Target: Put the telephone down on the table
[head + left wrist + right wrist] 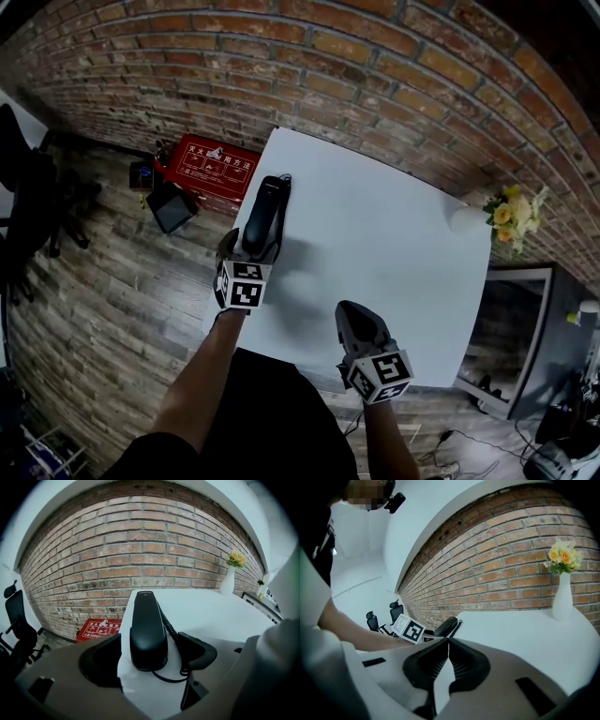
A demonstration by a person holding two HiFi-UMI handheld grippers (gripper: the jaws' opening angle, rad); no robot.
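One telephone [148, 630] flat on table [215, 609] between wide-apart jaws of left gripper [157, 648], ungripped. Right gripper [446, 644] closed, empty. Red box [208, 169] print unreadable.

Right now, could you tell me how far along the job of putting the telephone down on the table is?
Done: the telephone handset lies on the white table. In hand: the left claw stands open around it, pads clear of its sides. Left: only to draw that claw back. The right claw is shut and empty.
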